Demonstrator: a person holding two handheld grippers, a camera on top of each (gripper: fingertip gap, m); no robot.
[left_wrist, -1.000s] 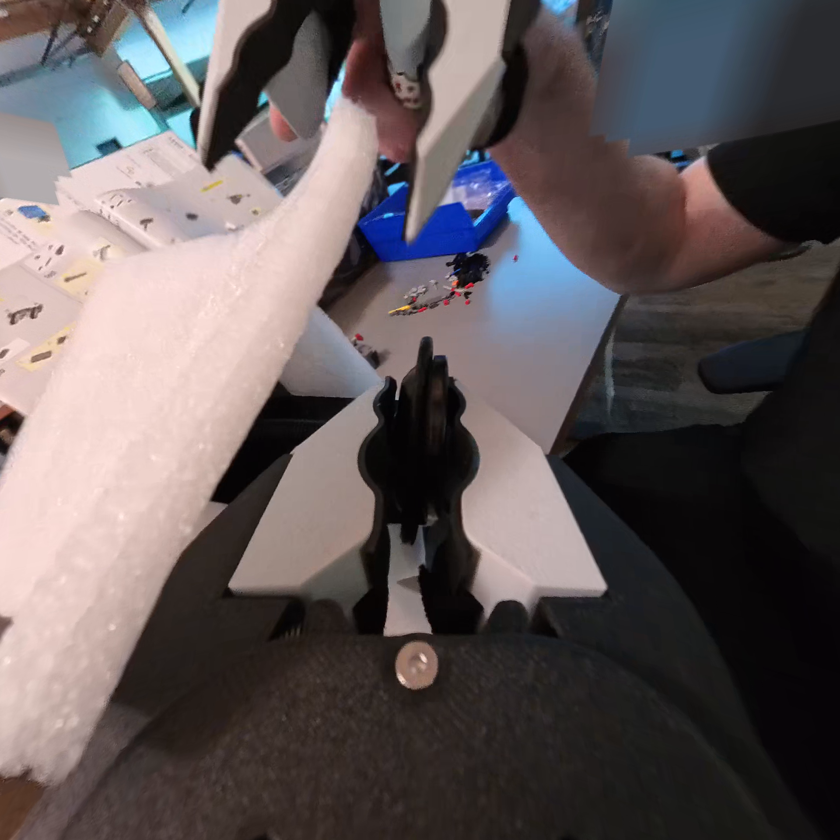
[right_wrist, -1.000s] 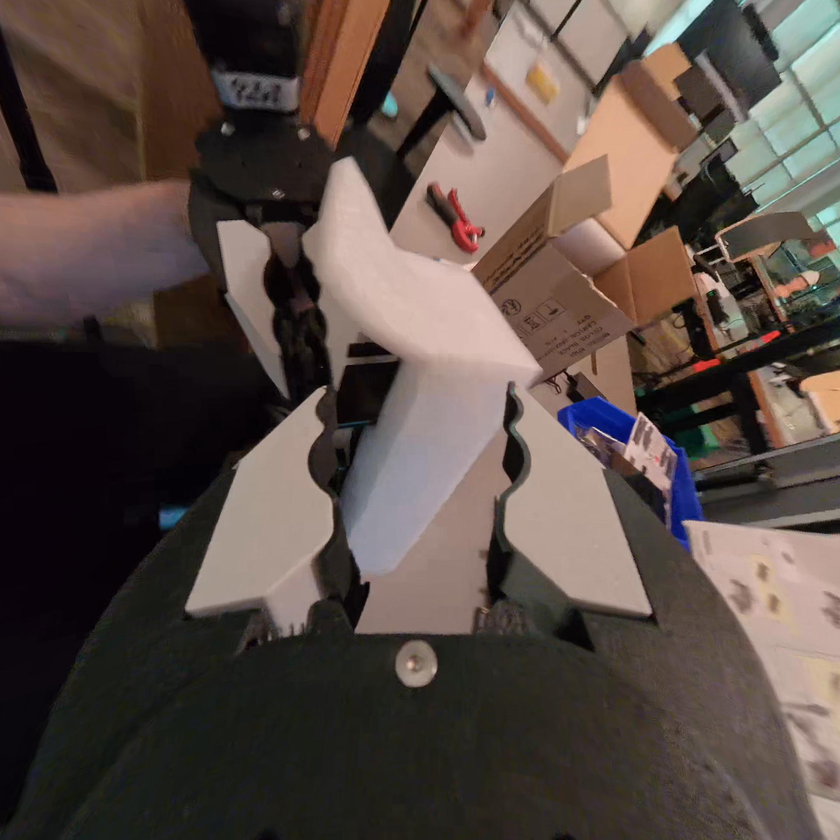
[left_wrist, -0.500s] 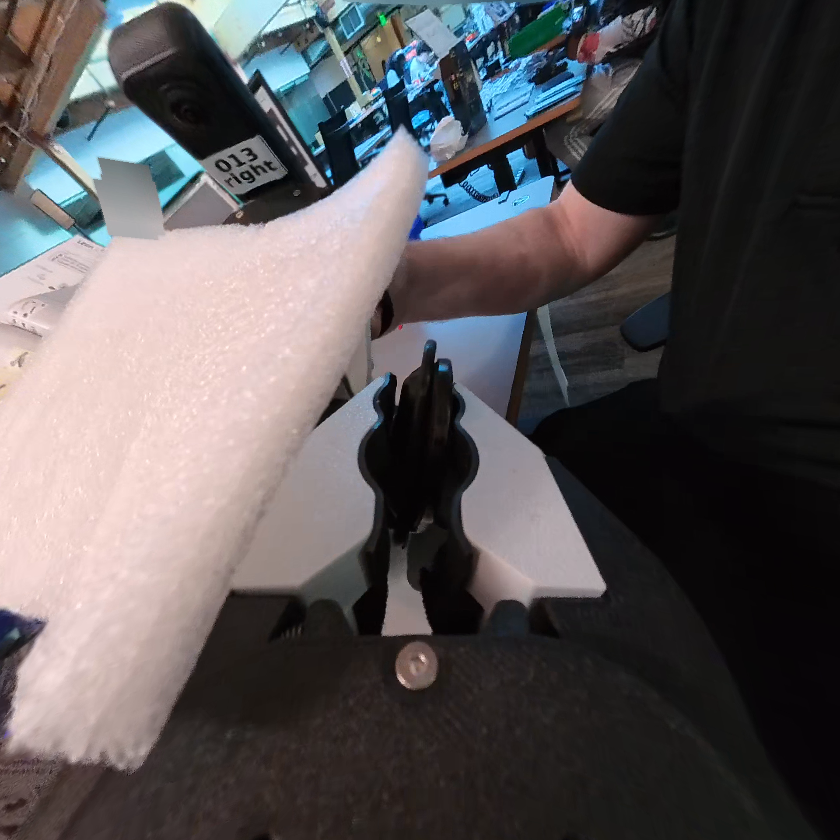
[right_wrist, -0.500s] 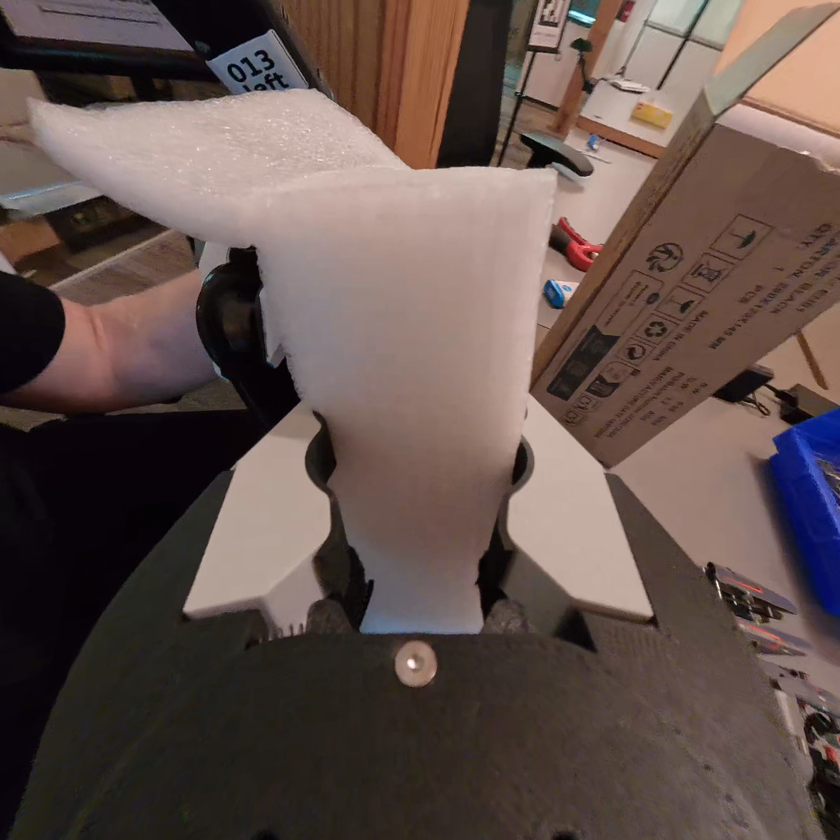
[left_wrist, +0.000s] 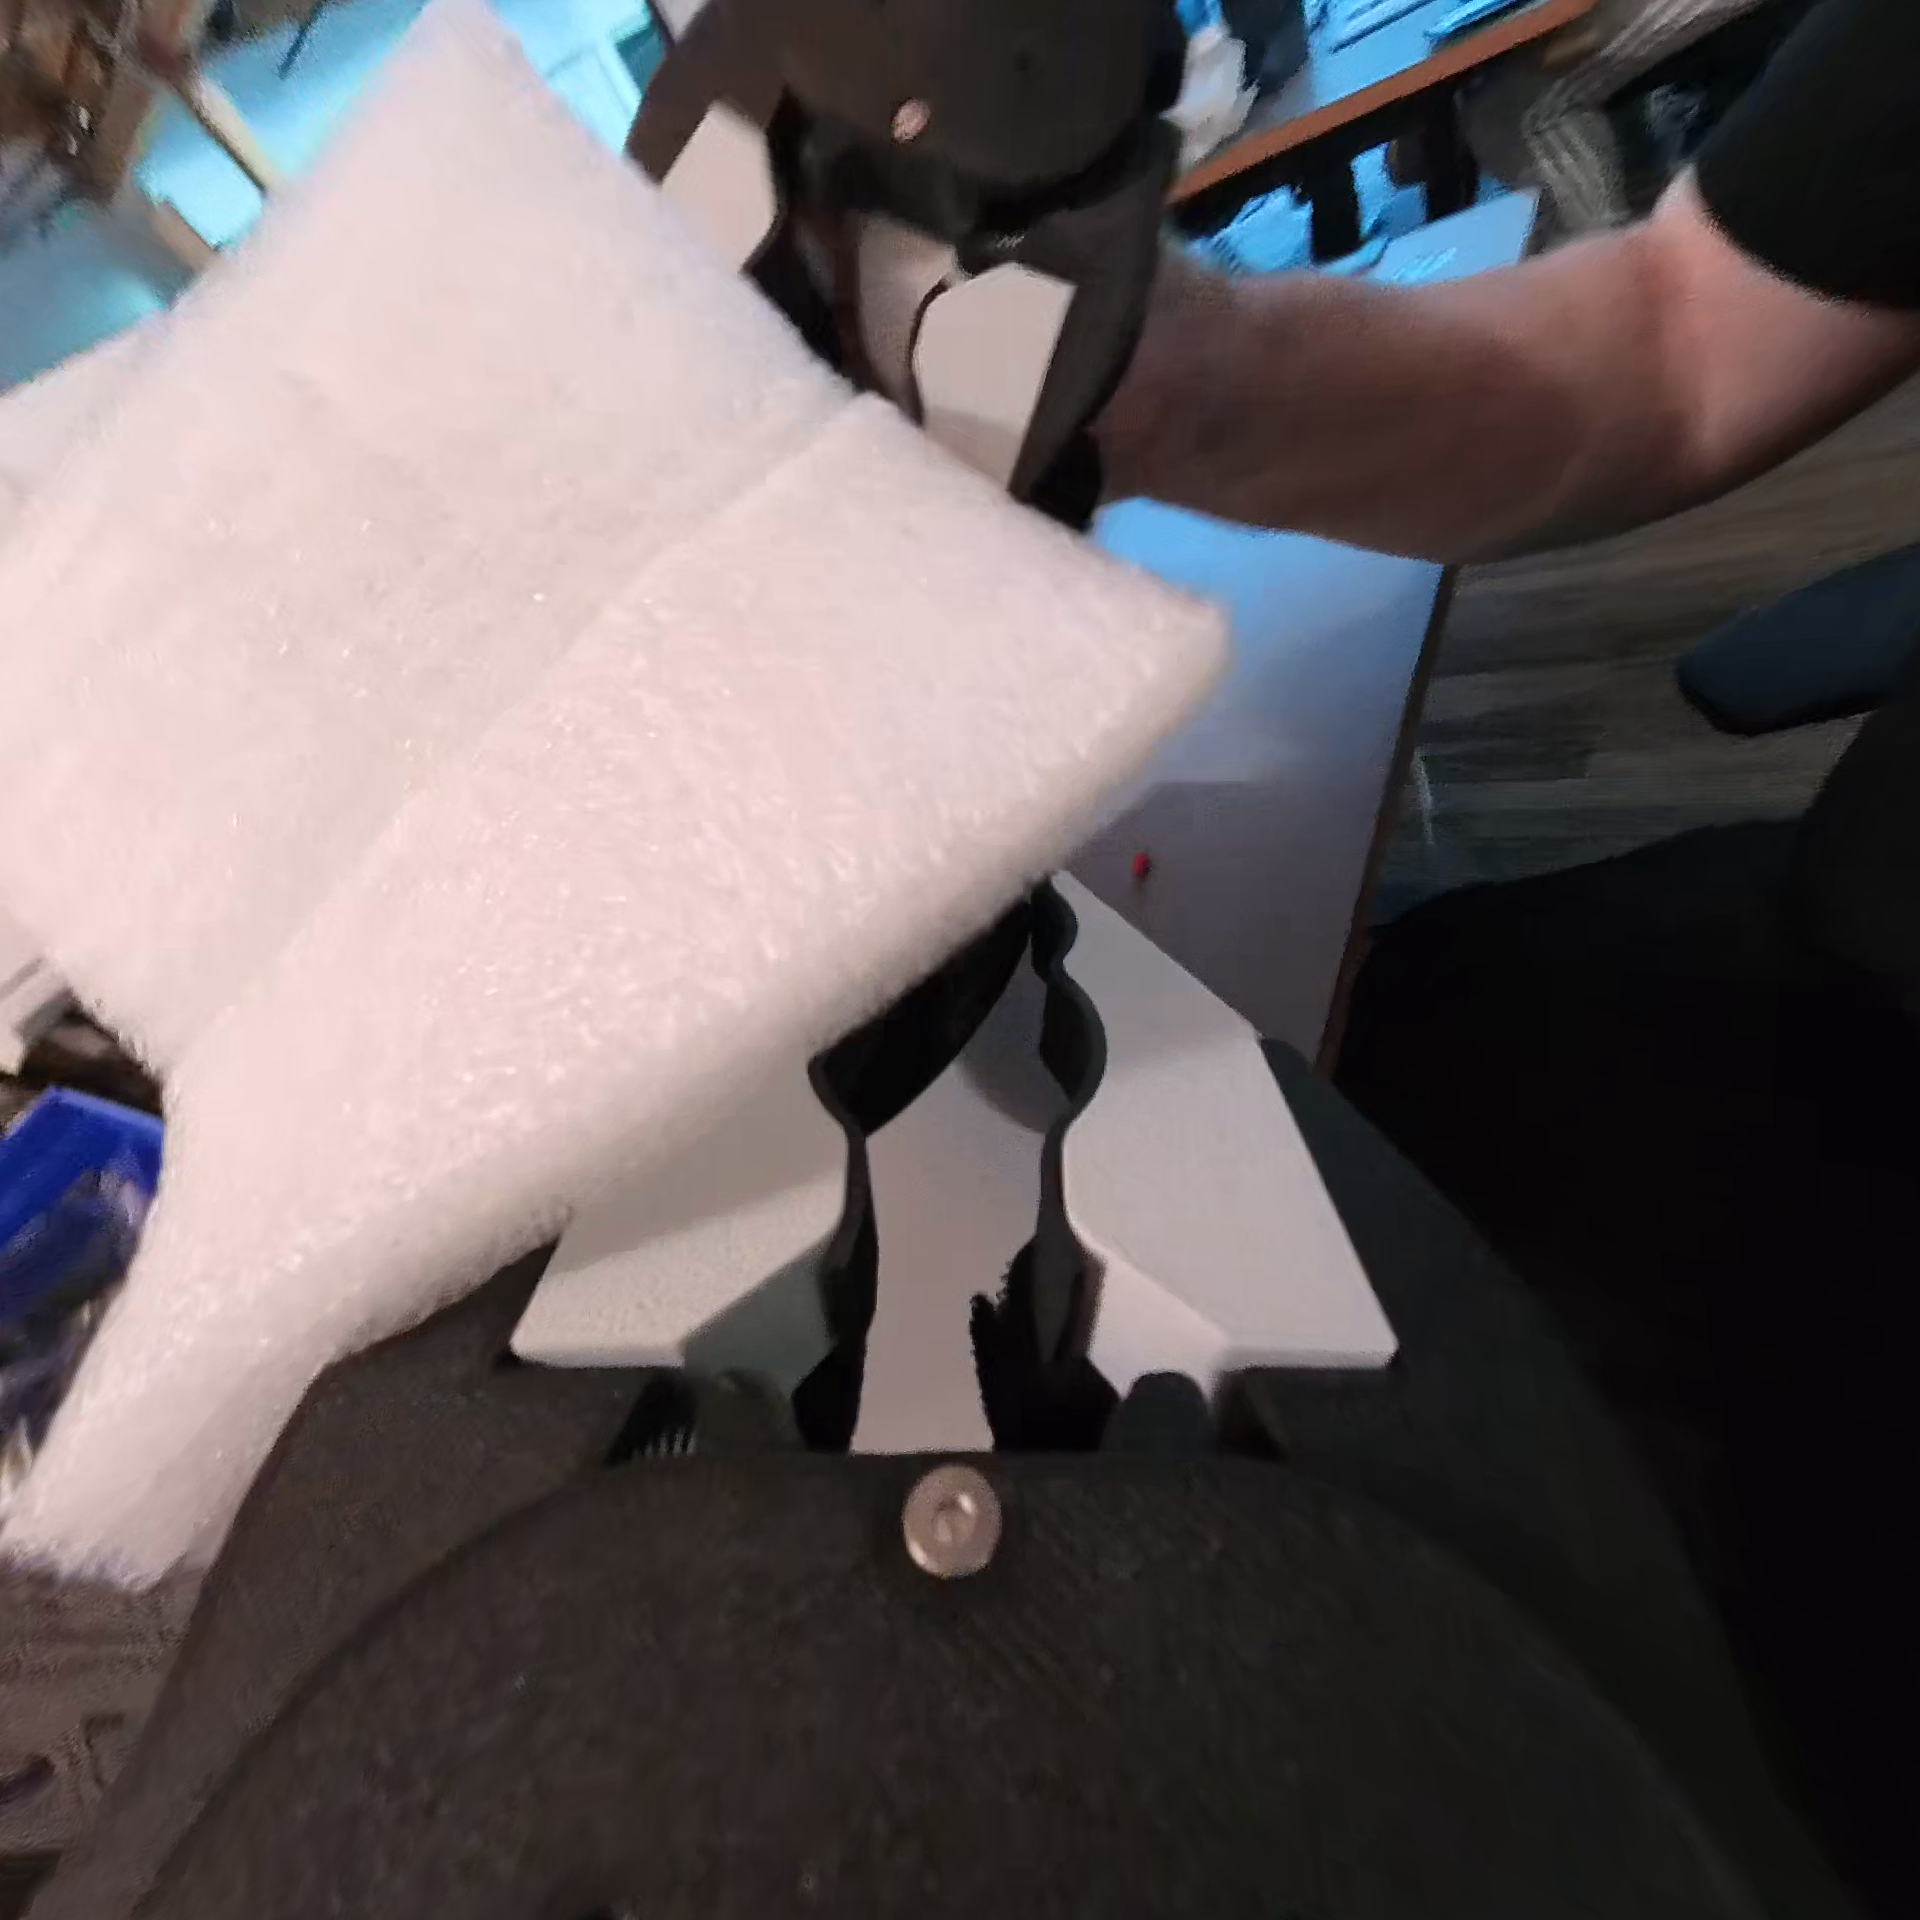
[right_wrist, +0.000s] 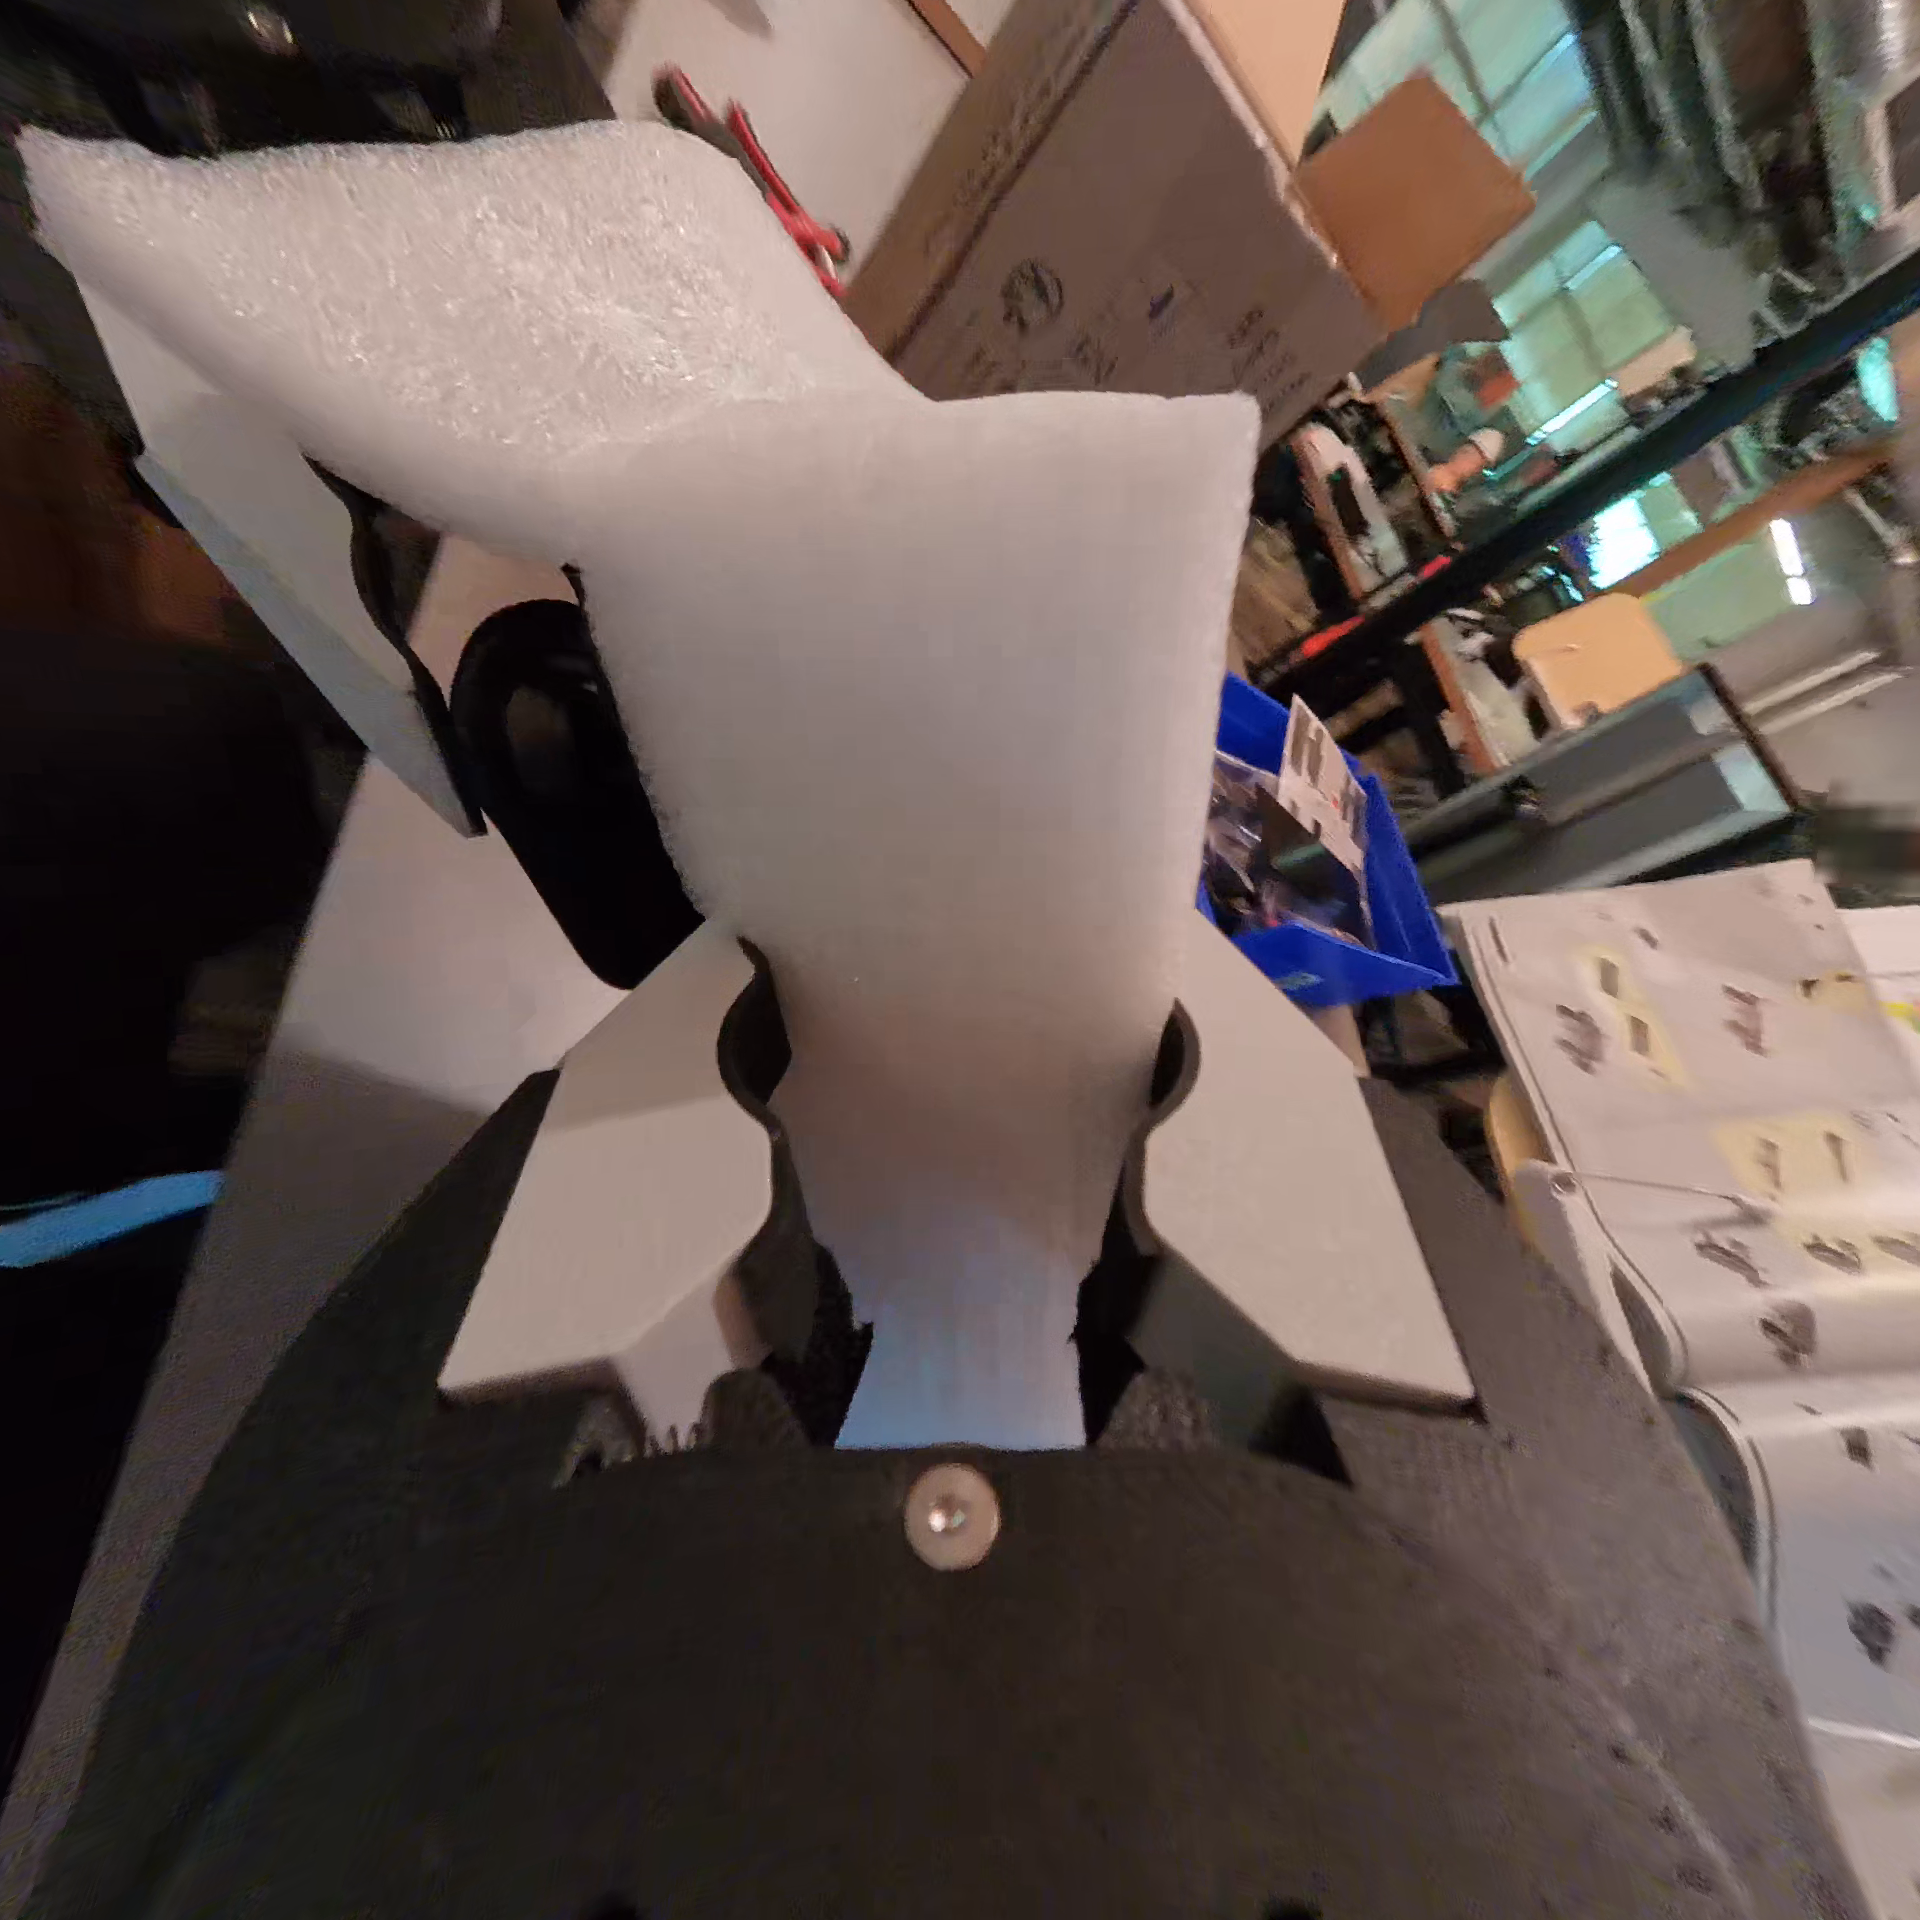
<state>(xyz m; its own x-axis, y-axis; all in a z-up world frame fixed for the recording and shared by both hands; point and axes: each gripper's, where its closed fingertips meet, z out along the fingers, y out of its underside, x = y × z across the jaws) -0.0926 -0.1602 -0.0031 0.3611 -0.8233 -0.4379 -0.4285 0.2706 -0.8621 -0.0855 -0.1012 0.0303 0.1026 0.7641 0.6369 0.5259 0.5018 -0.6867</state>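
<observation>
My right gripper (right_wrist: 961, 1013) is shut on a white foam sheet (right_wrist: 914, 675). The sheet fills the space between both pads, bunches at the base and bends away to the upper left. In the left wrist view the foam (left_wrist: 520, 675) covers the left half, and the right gripper (left_wrist: 966, 312) is above it. My left gripper (left_wrist: 966, 935) is shut on a black ring-shaped piece (left_wrist: 925, 1018) that sits tilted at its fingertips. The foam hides its left fingertip. The right wrist view shows that ring (right_wrist: 540, 769) beside the left gripper's white finger (right_wrist: 291, 582).
A grey table (left_wrist: 1278, 779) lies below, with a small red piece (left_wrist: 1141, 864) on it. A blue bin (right_wrist: 1351, 935) of parts, printed instruction sheets (right_wrist: 1662, 1143), a cardboard box (right_wrist: 1091, 260) and a red-handled tool (right_wrist: 779, 177) lie around. A person's forearm (left_wrist: 1455, 395) crosses the upper right.
My right jaws have closed a little on the foam. The foam has swung across the left view. The black ring, edge-on before, now sits tilted in my left gripper.
</observation>
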